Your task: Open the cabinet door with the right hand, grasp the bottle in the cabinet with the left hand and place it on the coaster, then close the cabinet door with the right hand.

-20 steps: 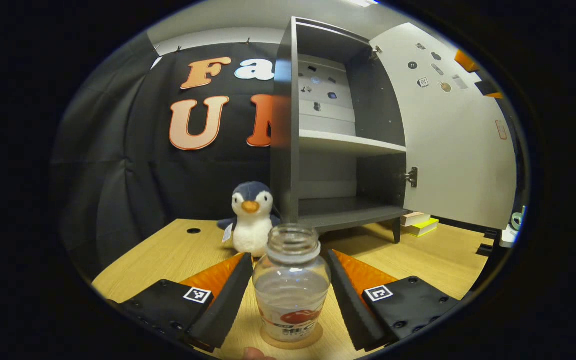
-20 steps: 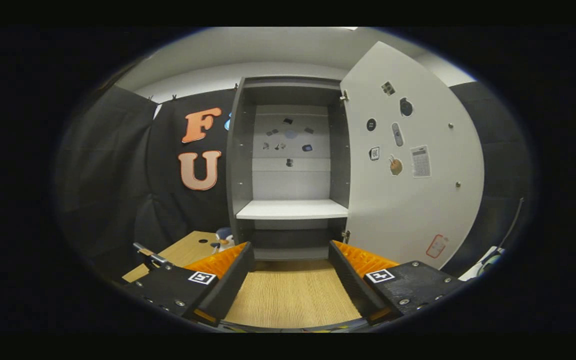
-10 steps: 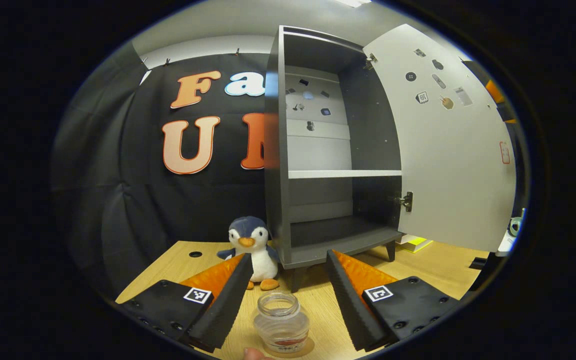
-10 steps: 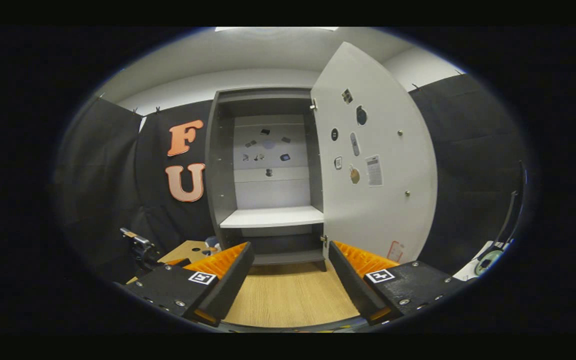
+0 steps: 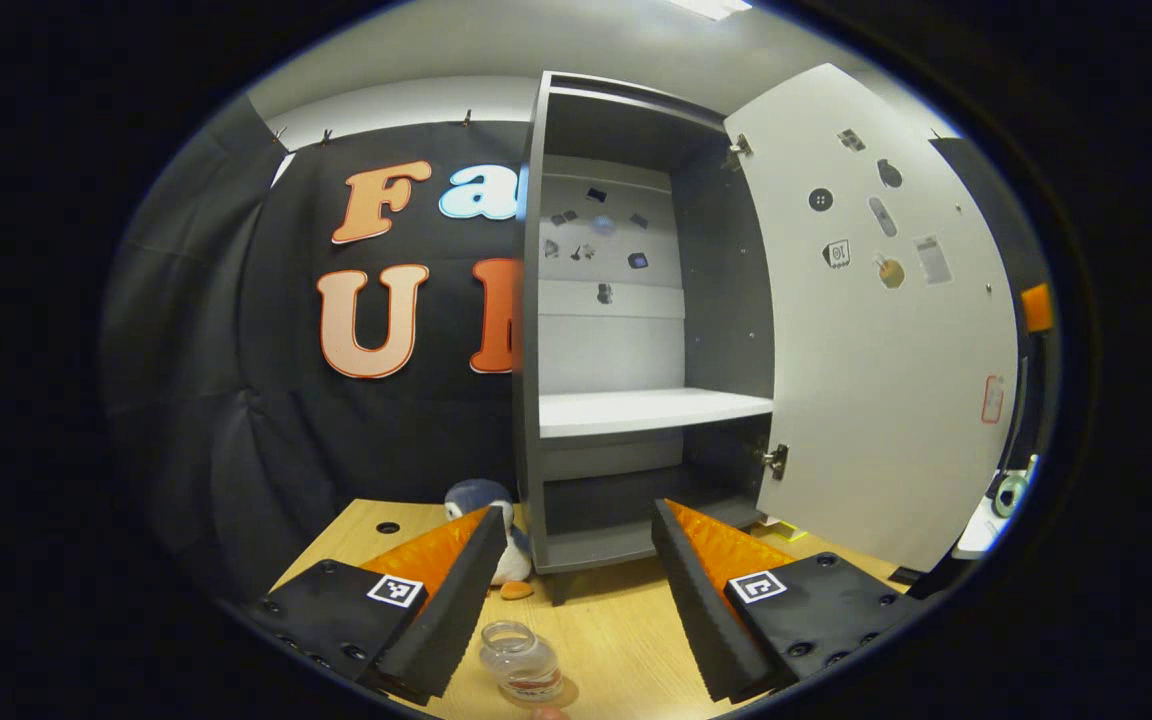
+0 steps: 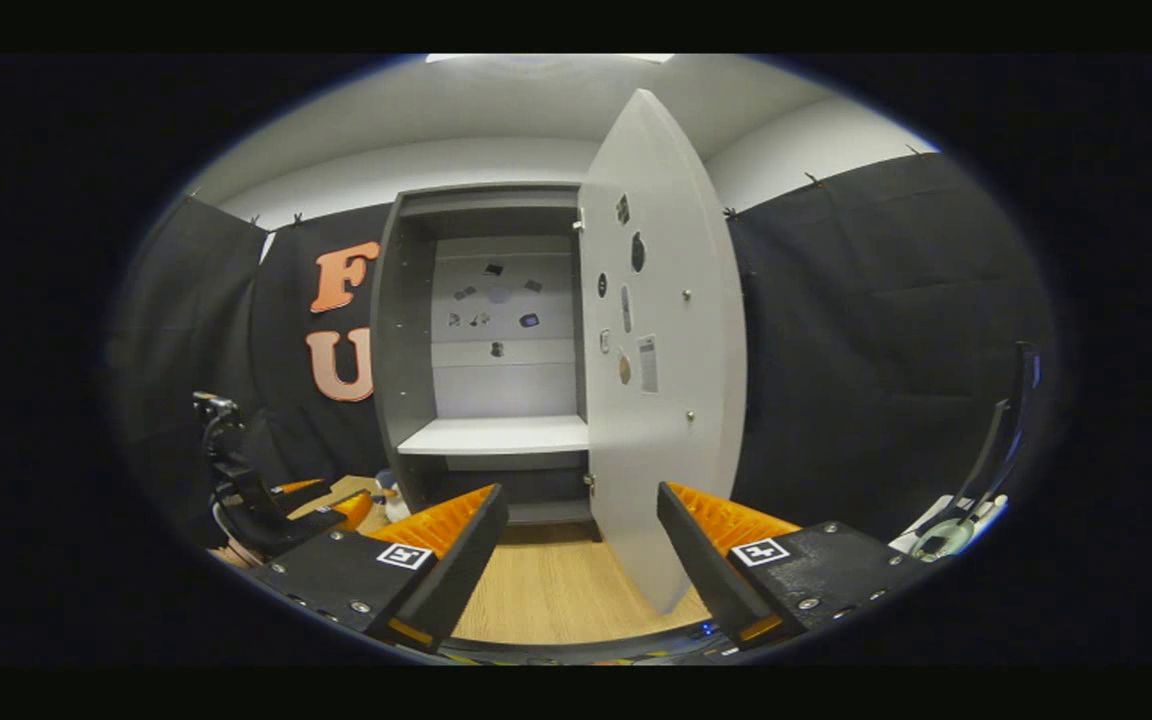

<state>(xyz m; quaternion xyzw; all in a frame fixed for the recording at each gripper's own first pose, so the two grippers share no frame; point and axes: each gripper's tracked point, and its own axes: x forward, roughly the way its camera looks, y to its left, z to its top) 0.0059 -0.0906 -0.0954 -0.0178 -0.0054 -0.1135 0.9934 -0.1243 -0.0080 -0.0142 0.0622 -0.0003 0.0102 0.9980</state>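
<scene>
Now my left gripper [image 5: 568, 600] is spread and empty above the clear plastic bottle [image 5: 521, 660] standing on the wooden tabletop [image 5: 616, 620], presumably on its coaster, while my right gripper [image 6: 581, 560], also open, faces the white cabinet door [image 6: 666, 400] to shut it.

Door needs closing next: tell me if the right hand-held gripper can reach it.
Probably yes: the right hand-held gripper is open, the cabinet door stands ahead, nothing between them.

I hold my left gripper [image 5: 571, 590] level, its fingers spread wide with nothing between them. My right gripper [image 6: 581, 560] is likewise level, parted and empty.
</scene>
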